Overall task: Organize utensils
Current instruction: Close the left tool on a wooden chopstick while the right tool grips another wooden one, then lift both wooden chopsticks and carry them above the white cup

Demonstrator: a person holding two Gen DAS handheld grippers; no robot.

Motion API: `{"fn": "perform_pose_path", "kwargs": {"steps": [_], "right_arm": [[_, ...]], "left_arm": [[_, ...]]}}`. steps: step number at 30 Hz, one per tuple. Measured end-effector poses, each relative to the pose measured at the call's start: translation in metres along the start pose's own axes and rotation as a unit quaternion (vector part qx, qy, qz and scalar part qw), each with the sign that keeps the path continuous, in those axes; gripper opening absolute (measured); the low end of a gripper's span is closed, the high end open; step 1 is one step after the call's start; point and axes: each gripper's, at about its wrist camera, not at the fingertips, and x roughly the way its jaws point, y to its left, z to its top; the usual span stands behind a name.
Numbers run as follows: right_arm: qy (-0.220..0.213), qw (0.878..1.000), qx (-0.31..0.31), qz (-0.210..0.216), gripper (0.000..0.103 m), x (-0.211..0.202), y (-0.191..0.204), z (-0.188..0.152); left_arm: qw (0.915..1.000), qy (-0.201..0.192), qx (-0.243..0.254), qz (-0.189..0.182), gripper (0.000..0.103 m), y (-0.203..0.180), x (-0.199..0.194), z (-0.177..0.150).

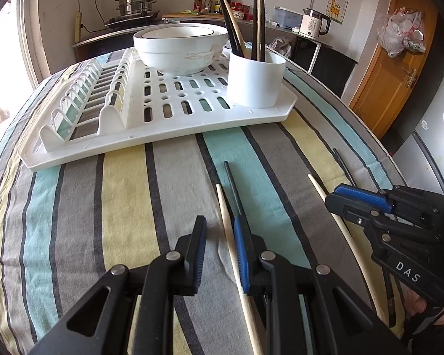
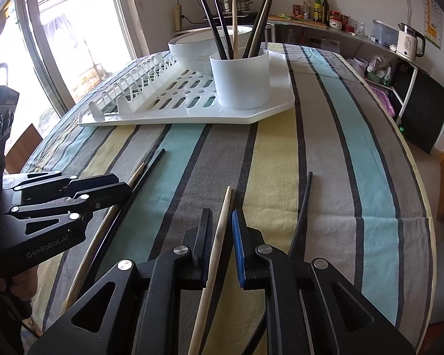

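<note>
The step now is picking up loose chopsticks off the surface (image 2: pixel 325 136), w/ its striped cloth, to put them in the white cup (image 2: pixel 241 81) on the drying rack (image 1: pixel 168 130). The cup already holds about 5 sticks, standing up. A white bowl (image 1: pixel 180 47) sits behind it on the rack.

4 sticks lie flat on the cloth: 2 light, 2 black.

The left hand-held gripper (image 1: pixel 220 257) is low over the cloth, jaws partly open. A light chopstick (image 1: pixel 231 236) lies between them, close to the blue pad. A black chopstick (image 1: pixel 233 186) lies right beside it, under that finger.

The right hand-held gripper (image 2: pixel 222 245) has a narrow gap, w/ another light chopstick (image 2: pixel 219 236) in it, not yet pinched, I think. Another black stick (image 2: pixel 303 207) lies just outside to its right.

Next, I think: squeeze shut on 1 light stick each, w/o catching the black ones, lift, tip up, drop into the cup.
</note>
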Motion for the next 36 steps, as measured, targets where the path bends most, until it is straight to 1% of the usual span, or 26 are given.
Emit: {"fn": "perform_pose_path", "kwargs": {"steps": [3,13,15,16,18,20,25,28,31,36], "right_arm": [[0.009,1.0,-0.003,-0.005,0.014,0.006,0.0,0.004],[0.012,0.999,-0.022,-0.032,0.014,0.011,0.008,0.011],[0.013,0.999,-0.026,-0.037,0.012,0.011,0.009,0.011],[0.013,0.999,-0.026,-0.037,0.011,0.011,0.009,0.012],[0.014,0.999,-0.023,-0.036,0.007,0.012,0.008,0.012],[0.014,0.999,-0.02,-0.034,0.006,0.012,0.007,0.013],[0.015,1.0,-0.007,-0.017,0.006,0.012,0.004,0.016],[0.003,1.0,-0.002,-0.009,0.005,0.004,0.004,0.018],[-0.014,1.0,0.004,0.002,0.005,-0.008,0.004,0.023],[-0.052,0.998,0.012,0.016,0.005,-0.034,0.004,0.033]], "left_arm": [[0.9999,0.004,0.008,0.006,0.02,-0.001,0.003,0.004],[0.9987,0.006,0.038,0.033,0.02,-0.007,0.01,0.009],[0.9986,0.006,0.039,0.035,0.02,-0.007,0.011,0.011],[0.9986,0.006,0.04,0.035,0.019,-0.007,0.011,0.012],[0.9985,0.005,0.042,0.036,0.014,-0.007,0.011,0.012],[0.9985,0.005,0.04,0.036,0.008,-0.006,0.011,0.012],[0.9989,0.008,0.037,0.027,0.006,-0.004,0.012,0.015],[0.9994,0.006,0.028,0.019,0.005,0.0,0.01,0.017],[0.9997,-0.004,0.021,0.015,0.005,0.004,0.002,0.02],[0.9991,-0.036,0.018,0.01,0.006,0.007,-0.025,0.027]]}}
